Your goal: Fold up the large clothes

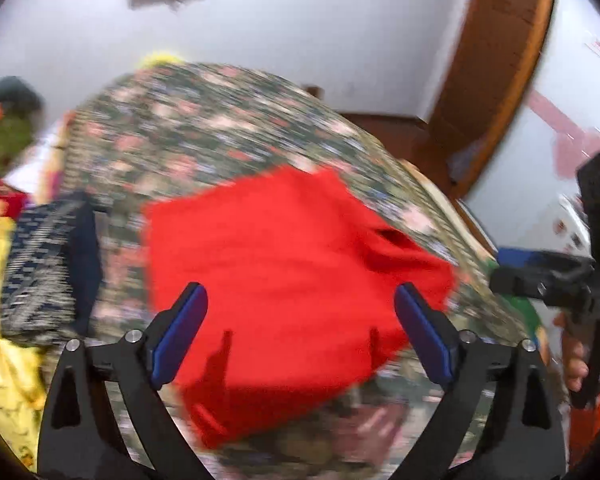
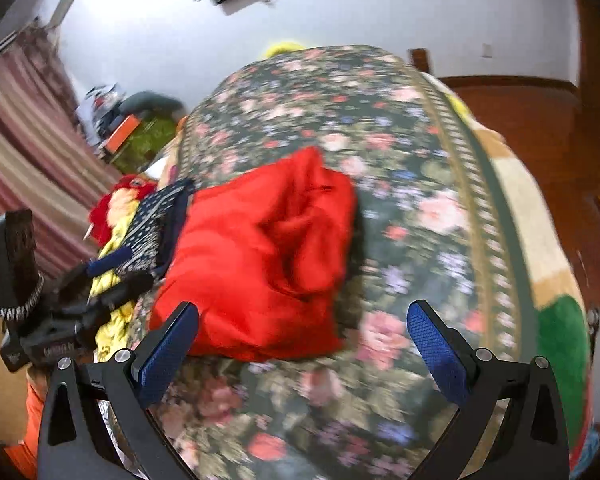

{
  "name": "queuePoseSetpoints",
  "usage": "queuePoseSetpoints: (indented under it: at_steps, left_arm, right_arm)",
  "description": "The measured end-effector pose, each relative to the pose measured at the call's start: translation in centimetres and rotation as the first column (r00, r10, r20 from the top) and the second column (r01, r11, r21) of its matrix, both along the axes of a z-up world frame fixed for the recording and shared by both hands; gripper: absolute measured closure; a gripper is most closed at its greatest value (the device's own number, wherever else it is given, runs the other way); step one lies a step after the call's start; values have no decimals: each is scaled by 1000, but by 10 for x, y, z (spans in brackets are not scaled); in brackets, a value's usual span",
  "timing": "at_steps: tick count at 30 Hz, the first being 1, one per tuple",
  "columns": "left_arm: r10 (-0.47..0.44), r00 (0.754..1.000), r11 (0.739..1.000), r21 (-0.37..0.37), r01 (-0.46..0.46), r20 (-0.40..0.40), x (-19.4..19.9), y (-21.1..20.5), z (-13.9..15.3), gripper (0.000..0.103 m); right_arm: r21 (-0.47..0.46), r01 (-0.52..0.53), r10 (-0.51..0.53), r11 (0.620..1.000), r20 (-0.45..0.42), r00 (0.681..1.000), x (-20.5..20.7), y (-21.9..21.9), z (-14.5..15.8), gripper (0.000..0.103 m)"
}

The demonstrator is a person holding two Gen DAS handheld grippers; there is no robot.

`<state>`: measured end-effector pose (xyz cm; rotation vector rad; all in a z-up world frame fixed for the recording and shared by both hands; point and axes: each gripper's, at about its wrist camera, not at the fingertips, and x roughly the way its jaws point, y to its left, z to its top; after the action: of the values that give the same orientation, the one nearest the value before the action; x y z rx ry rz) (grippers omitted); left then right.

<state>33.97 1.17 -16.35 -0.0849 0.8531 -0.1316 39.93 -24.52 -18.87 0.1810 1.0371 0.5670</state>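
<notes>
A red garment [image 1: 292, 280] lies folded in a rough square on the floral bedspread [image 1: 204, 136]. It also shows in the right wrist view [image 2: 260, 264], bunched with a fold in the middle. My left gripper [image 1: 300, 332] is open and empty, hovering above the garment's near edge. My right gripper [image 2: 302, 344] is open and empty, above the bedspread [image 2: 400, 184] just right of the garment's near edge. The right gripper shows at the right of the left view [image 1: 540, 280], and the left gripper at the left of the right view [image 2: 100, 276].
A dark patterned folded cloth [image 1: 48, 264] lies left of the red garment, beside yellow fabric [image 1: 0, 352] and a red item [image 2: 116, 204]. A striped curtain [image 2: 24, 152] hangs at the left. Brown wooden floor [image 2: 532, 128] and a door frame [image 1: 496, 60] lie to the right.
</notes>
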Motion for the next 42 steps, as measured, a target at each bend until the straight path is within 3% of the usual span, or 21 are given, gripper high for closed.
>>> queuePoseSetpoints:
  at_steps: [2, 5, 8, 10, 15, 20, 25, 30, 35, 38, 42]
  left_arm:
    - [51, 999, 998, 21, -51, -11, 1, 23, -4, 8]
    - [96, 991, 995, 1, -96, -90, 3, 49, -28, 8]
    - [65, 977, 998, -9, -68, -204, 2, 55, -61, 8]
    - [35, 970, 999, 9, -34, -239, -2, 50, -79, 7]
    - [22, 975, 999, 36, -14, -219, -21, 45, -101, 6]
    - [24, 979, 1000, -8, -27, -204, -33, 45, -104, 6]
    - [18, 984, 998, 59, -8, -176, -35, 40, -95, 6]
    - [32, 993, 993, 118, -19, -116, -37, 45, -67, 7]
    - [106, 993, 990, 102, -100, -54, -20, 70, -39, 7]
    - [141, 989, 988, 70, -138, -45, 6, 88, -32, 7]
    - [164, 982, 986, 20, -163, -93, 44, 101, -47, 7]
  right_arm:
    - [4, -42, 42, 999, -1, 999, 5, 23, -3, 0]
    - [0, -99, 99, 995, -29, 995, 15, 56, -18, 0]
    - [-52, -102, 98, 993, -70, 993, 28, 76, -42, 0]
    - [-107, -102, 94, 989, -81, 992, 36, 82, -58, 0]
    - [-291, -7, -1, 957, -28, 1000, 58, 58, -83, 0]
    - [-224, 43, -51, 974, -27, 998, 56, 8, -82, 0]
    - [-408, 182, -144, 895, 121, 982, 36, -15, -64, 1]
    - [-303, 111, -64, 947, 161, 985, 21, -15, -23, 1]
    - [-157, 5, 21, 988, 165, 986, 21, 18, 4, 1]
    - [-102, -67, 79, 992, 116, 990, 35, 53, -6, 1]
    - [-139, -100, 105, 985, 29, 994, 65, 92, -41, 1]
